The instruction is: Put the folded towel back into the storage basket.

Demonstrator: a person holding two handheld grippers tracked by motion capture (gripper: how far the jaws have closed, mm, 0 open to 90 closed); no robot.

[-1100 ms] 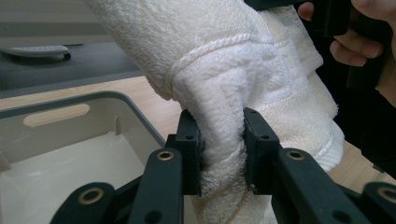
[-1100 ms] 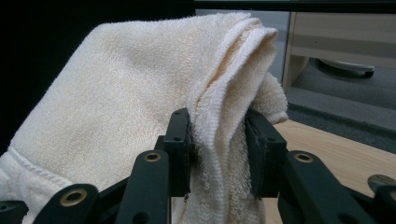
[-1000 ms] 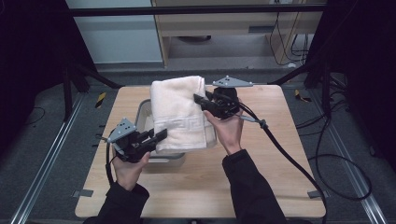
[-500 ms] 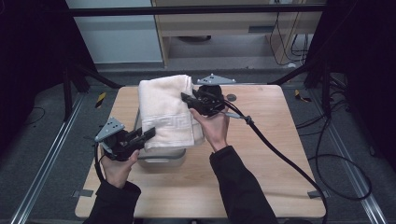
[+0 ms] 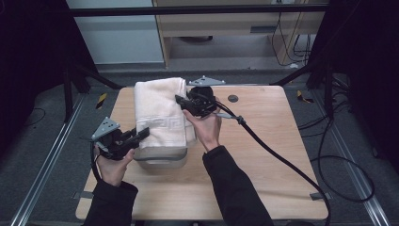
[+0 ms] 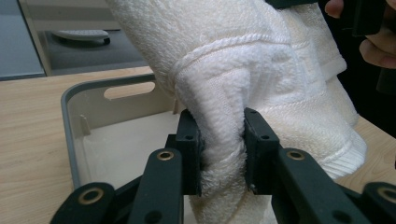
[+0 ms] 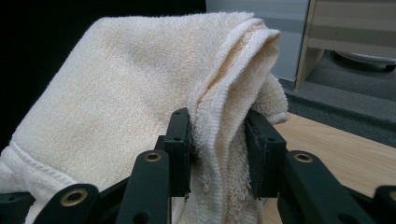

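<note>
While the towel lay a little right of centre a second ago, in the high view it now sits left of centre in the frame, carried that way along with both hands, and it hangs folded over the grey bin at the lower middle of the wooden table; I judge this a lift-and-shift of the cloth, either out of the bin or into line with it (which one I cannot tell). The left gripper pinches the near left edge, the right gripper the far right edge. In the left gripper view, the bin shows hollow at the left of the frame, and the jaws are clamped on a bunched hem of towel at centre. In the right gripper view, the jaws are clenched on a folded edge of towel that drapes to the upper left. By count: one towel, one bin, two grippers, two hands, one table.
</note>
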